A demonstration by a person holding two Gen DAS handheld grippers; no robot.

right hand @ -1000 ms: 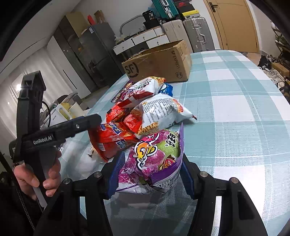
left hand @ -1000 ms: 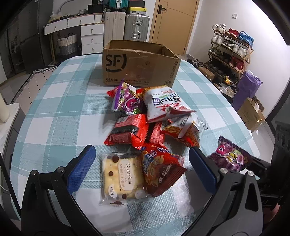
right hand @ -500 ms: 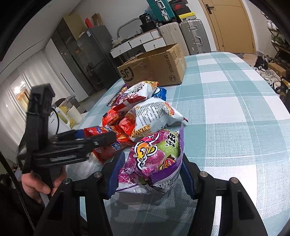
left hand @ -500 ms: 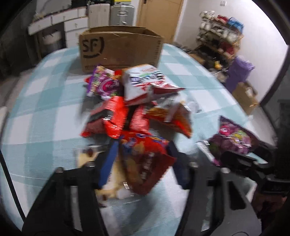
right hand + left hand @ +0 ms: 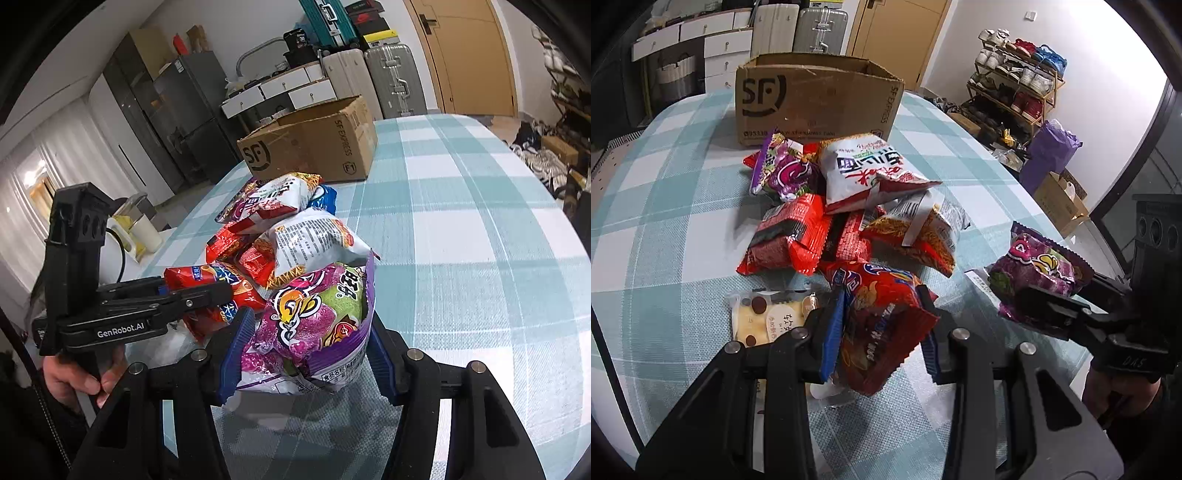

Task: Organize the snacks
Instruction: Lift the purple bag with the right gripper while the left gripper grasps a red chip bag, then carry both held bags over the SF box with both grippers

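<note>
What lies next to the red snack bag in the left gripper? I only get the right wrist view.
Observer: A clear cake packet, yellow with brown dots, lies flat on the table, partly under the red snack bag. The jaws of the left gripper have just been closing on that bag.
Operator: Besides the purple snack bag in the right gripper, is there another purple one?
Observer: Yes, a second purple bag lies at the pile's far end, in front of the cardboard box.
</note>
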